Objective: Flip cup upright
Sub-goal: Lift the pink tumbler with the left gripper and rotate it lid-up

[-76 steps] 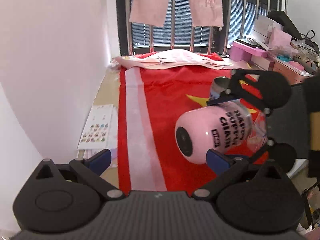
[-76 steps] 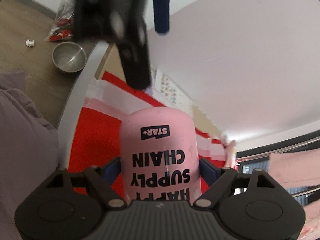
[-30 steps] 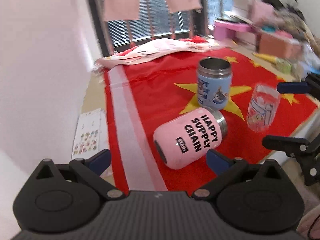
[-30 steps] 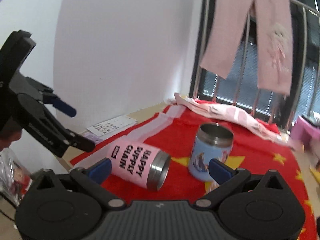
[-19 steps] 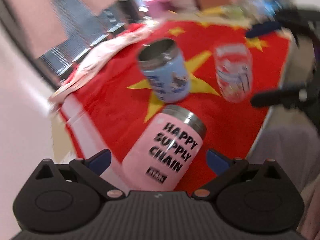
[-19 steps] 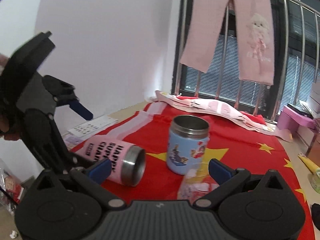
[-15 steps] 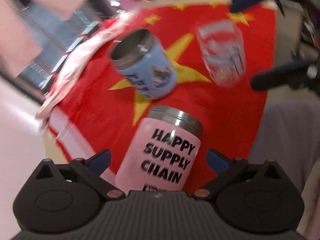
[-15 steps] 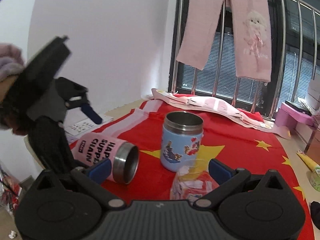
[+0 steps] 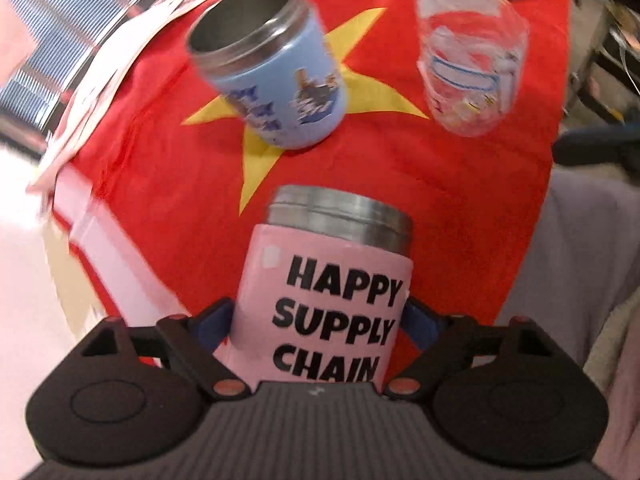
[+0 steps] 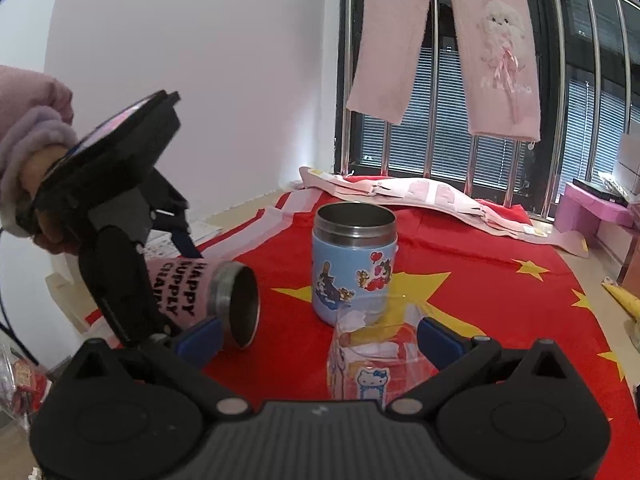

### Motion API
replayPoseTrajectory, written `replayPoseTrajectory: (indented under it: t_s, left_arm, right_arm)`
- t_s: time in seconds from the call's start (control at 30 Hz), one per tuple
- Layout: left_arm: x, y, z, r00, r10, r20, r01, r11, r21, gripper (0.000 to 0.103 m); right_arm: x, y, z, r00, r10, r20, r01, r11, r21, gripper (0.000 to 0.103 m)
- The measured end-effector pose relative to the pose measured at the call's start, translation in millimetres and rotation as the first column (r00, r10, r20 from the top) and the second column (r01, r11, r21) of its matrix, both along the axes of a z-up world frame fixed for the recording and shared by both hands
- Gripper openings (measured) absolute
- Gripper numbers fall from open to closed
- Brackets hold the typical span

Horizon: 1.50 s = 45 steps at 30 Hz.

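Red flag cloth (image 10: 480, 280) with yellow stars covers the table. White wall on the left, barred window behind, pink trousers (image 10: 448, 44) hanging on the rail, crumpled pink-white fabric (image 10: 420, 196) at the cloth's far edge.

Left gripper (image 9: 320, 320): fingers sit on both sides of the pink cup (image 9: 328, 300), blue pads against its sides, clamped on the lower body. Right wrist view shows the same gripper (image 10: 188, 276) coming in from the left.

Pink cup lies on its side on the cloth at the near-left edge, steel rim (image 10: 238, 304) facing the right camera, "HAPPY SUPPLY CHAIN" print visible. Not upright yet.

Blue cup (image 10: 354, 264) stands upright mid-cloth, open mouth up, cartoon stickers on it.

Right gripper (image 10: 320, 340): fingers spread wide, holding nothing. Clear cup (image 10: 372, 356) stands between them, not touched, just in front of the blue cup.
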State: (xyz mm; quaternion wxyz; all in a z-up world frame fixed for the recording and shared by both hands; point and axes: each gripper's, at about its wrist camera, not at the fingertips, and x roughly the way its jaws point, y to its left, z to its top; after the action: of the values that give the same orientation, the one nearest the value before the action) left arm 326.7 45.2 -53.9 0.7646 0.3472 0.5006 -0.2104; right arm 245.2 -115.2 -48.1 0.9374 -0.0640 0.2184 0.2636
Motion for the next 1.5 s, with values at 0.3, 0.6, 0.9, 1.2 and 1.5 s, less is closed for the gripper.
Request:
replayPoseTrajectory:
  t_s: [0.3,0.6,0.9,1.2,1.5]
  left_arm:
    - [17.8,65.1,20.2,0.779,0.576,-0.247,-0.626,0.734,-0.263,0.088]
    - [34.6,82.3,1.6,0.57,0.738,-0.363,-0.822,0.506,-0.263,0.089]
    - [25.3,60.4,16.1,0.748,0.636,-0.191,-0.663,0.7,-0.267,0.102]
    - [3.5,38.6,12.1,0.905,0.419,0.071,-0.38,0.874,-0.301,0.103]
    - [19.9,45.0,0.4,0.915,0.404,0.007,-0.376,0.856,-0.356,0.101]
  right_arm:
    - [0.3,2.3,4.0,0.999,0.049,0.005,-0.049,0.998,0.028,0.103]
    - [0.6,-6.9,5.3,0.999,0.052,0.009,-0.052,0.998,0.044,0.103]
    - [2.0,-4.7,6.8,0.995,0.101,0.0,-0.101,0.994,0.033,0.103]
    - [11.1,13.6,7.9,0.985,0.171,0.006,-0.171,0.984,-0.043,0.103]
    - [25.8,23.8,14.1,0.984,0.18,0.006,-0.178,0.977,-0.122,0.103]
